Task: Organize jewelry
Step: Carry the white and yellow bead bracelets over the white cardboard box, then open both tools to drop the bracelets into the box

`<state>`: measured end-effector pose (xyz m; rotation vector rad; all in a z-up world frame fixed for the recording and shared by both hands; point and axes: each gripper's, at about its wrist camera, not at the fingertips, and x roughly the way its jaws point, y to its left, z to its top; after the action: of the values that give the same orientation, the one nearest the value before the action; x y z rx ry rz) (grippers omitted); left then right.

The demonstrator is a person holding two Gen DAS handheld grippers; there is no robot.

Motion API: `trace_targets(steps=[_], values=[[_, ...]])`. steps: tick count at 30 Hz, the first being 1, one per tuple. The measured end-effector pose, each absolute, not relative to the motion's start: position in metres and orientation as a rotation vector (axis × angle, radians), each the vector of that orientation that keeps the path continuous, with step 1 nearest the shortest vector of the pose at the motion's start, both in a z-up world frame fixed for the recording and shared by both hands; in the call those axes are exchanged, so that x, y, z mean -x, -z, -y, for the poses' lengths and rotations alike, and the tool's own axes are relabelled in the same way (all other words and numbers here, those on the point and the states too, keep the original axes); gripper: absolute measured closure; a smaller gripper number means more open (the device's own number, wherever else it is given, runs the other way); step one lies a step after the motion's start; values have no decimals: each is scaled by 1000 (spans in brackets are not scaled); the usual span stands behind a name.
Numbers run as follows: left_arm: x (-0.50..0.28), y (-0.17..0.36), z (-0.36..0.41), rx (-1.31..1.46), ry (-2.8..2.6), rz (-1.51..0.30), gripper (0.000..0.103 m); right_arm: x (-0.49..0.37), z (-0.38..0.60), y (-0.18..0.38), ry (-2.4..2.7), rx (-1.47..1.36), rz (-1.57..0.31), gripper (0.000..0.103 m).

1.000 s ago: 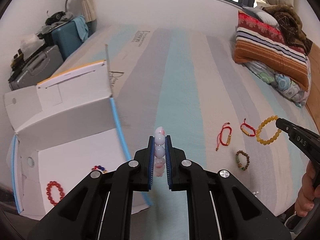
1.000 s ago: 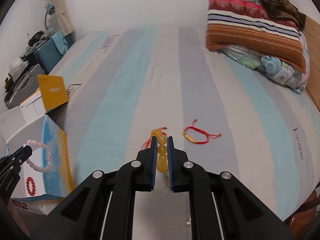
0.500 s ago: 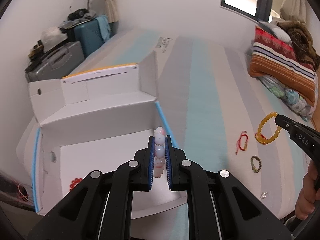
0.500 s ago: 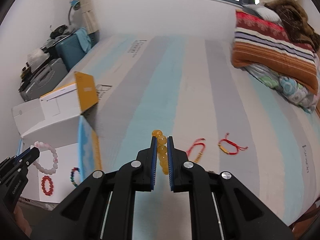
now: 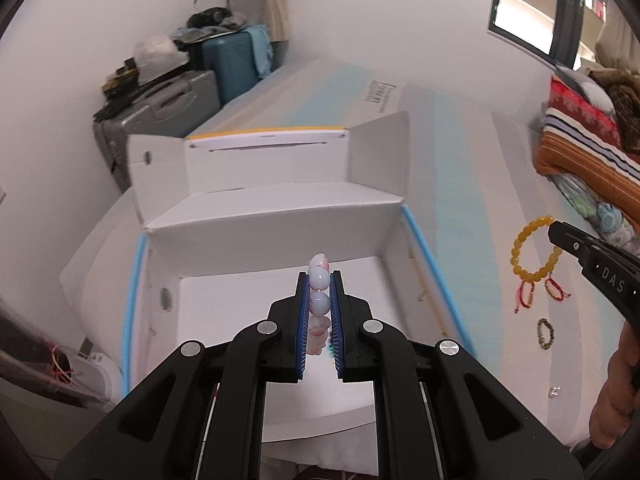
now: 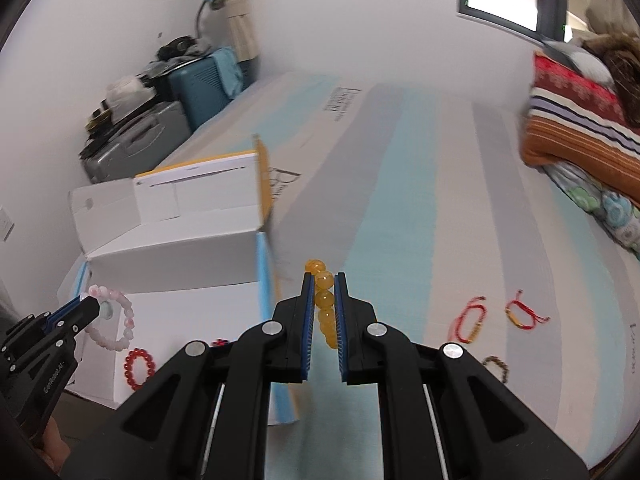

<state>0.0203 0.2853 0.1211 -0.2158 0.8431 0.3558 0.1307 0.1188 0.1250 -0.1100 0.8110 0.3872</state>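
Over the open white box [image 5: 276, 220], at the left, the left gripper [image 5: 319, 280] now hangs with its jaws clamped on a pale pink bead bracelet [image 5: 319, 304]; 1 second ago the same gripper was over the striped mattress [image 5: 460, 152] just right of the box's blue edge, so it has travelled leftward, and the box now fills the middle of its view. From the right wrist view the pink bracelet [image 6: 114, 320] dangles as a loop of glossy milky-pink round beads from the gripper tip, above the box floor. On that floor lies a red bead bracelet [image 6: 138, 364], and a second, darker one shows only as a sliver behind the right gripper's body.

Further right, the right gripper [image 6: 324, 280] is closed on an amber bead bracelet [image 6: 325, 304], whose translucent yellow-orange beads stack between the blue pads. It too has come leftward: earlier it sat above the red cords, and now it is over the mattress just beside the box's blue wall. In the left wrist view the amber bracelet [image 5: 536, 250] hangs as a full ring from that gripper, held by a person's hand [image 5: 612, 392].

Left on the mattress are 2 red cord bracelets [image 6: 468, 320] side by side, and nearer the bed's edge a small brown-green bead bracelet [image 6: 498, 366].
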Motion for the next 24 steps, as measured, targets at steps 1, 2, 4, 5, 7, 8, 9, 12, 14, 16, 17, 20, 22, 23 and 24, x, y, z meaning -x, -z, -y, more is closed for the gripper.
trace_targets(steps=[1,2,4,5,7,8,9,12,14,16,17,20,22,23,24], values=[[-17,-120,-291,222,-365,-844,93,-129,-126,-124,-406,113,-810,94],[-16,-119,-297,226,-371,-845,93,-127,-132,-123,-418,118,-811,94],[-11,-115,-307,236,-382,-852,93,-122,-145,-119,-442,131,-812,94],[-9,-112,-312,242,-387,-856,93,-119,-153,-116,-457,140,-815,94],[-8,-105,-320,252,-394,-865,93,-115,-167,-108,-478,161,-824,94],[-7,-102,-324,258,-396,-870,93,-115,-173,-105,-484,169,-828,94],[-6,-98,-328,265,-399,-876,93,-113,-180,-100,-492,179,-835,94],[-4,-83,-338,285,-403,-896,93,-113,-197,-82,-508,199,-860,94],[-3,-74,-344,292,-405,-909,93,-113,-207,-68,-517,208,-882,94],[-3,-62,-350,306,-408,-929,93,-114,-215,-55,-519,223,-902,94],[-4,-56,-352,311,-409,-938,93,-114,-220,-46,-522,230,-920,94],[-5,-43,-357,323,-410,-958,93,-116,-229,-29,-525,246,-951,94],[-7,-35,-359,327,-409,-970,93,-118,-234,-18,-521,254,-972,94],[-7,-32,-360,327,-408,-975,93,-120,-234,-14,-518,257,-980,94],[-8,-30,-361,327,-406,-978,93,-121,-236,-10,-516,260,-992,94]])
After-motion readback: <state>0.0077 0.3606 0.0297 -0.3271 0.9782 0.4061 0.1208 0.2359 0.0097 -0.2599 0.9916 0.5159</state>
